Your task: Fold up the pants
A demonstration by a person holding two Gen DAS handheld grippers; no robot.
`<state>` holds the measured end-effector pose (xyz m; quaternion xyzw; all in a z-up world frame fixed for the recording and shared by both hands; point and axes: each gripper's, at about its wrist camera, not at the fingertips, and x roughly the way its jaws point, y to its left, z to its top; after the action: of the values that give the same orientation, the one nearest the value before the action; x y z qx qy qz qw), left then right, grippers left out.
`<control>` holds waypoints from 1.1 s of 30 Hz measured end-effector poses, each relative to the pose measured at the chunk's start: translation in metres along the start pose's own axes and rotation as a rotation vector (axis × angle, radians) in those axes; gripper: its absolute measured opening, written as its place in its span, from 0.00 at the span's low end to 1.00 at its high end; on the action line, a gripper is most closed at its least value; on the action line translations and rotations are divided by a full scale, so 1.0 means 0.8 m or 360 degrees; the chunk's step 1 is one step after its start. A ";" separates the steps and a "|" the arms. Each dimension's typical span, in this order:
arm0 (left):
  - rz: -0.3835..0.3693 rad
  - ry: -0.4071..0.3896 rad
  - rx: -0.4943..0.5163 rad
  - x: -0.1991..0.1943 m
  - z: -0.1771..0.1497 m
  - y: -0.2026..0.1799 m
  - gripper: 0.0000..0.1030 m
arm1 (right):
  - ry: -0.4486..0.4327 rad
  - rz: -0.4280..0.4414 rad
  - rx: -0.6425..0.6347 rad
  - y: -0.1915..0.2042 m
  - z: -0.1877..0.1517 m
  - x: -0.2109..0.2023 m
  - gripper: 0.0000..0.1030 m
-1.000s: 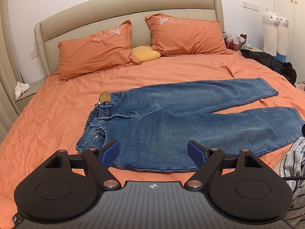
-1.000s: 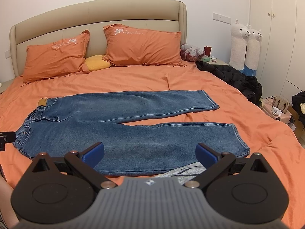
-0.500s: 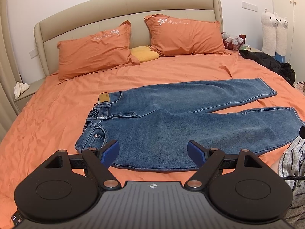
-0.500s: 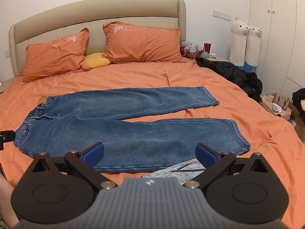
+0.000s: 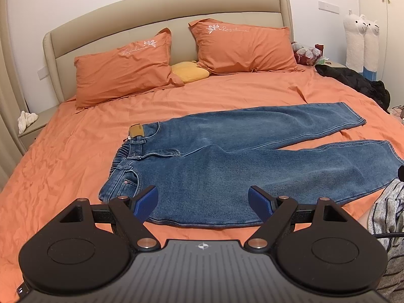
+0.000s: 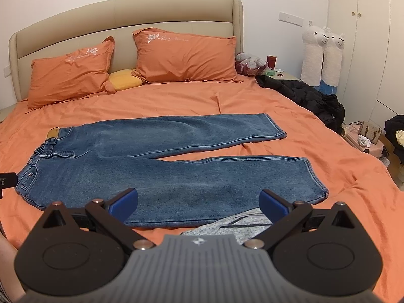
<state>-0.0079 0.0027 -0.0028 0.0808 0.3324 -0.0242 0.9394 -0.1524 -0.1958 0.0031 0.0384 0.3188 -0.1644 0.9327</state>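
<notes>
You haven't started folding yet: the jeans (image 5: 227,156) lie flat across the middle of the frame on the orange bed (image 5: 63,164), waistband to the left, legs splayed to the right. Your left gripper (image 5: 203,202) and right gripper (image 6: 198,202) both hang spread wide with nothing in them. Next you'd probably pinch the near leg's edge and lay it over the far one. Pillows (image 6: 184,55) sit at the top by the headboard, and a black jacket (image 6: 308,98) lies at the right.

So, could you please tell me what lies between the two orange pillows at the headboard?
A small yellow cushion sits in the gap between the left orange pillow and the right orange pillow, partly tucked behind them. Both wrist views show it.
</notes>
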 end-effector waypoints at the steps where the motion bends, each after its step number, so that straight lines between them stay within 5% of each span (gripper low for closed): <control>1: 0.0000 0.0000 0.0001 0.000 0.000 0.000 0.92 | 0.0001 0.0000 -0.0001 0.000 0.000 0.000 0.95; 33: 0.0019 0.0013 0.0027 0.003 0.002 -0.005 0.92 | 0.0023 -0.0008 -0.0026 0.000 0.002 0.005 0.95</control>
<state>-0.0053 -0.0012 -0.0036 0.0907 0.3356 -0.0211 0.9374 -0.1487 -0.1967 0.0019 0.0312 0.3269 -0.1638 0.9302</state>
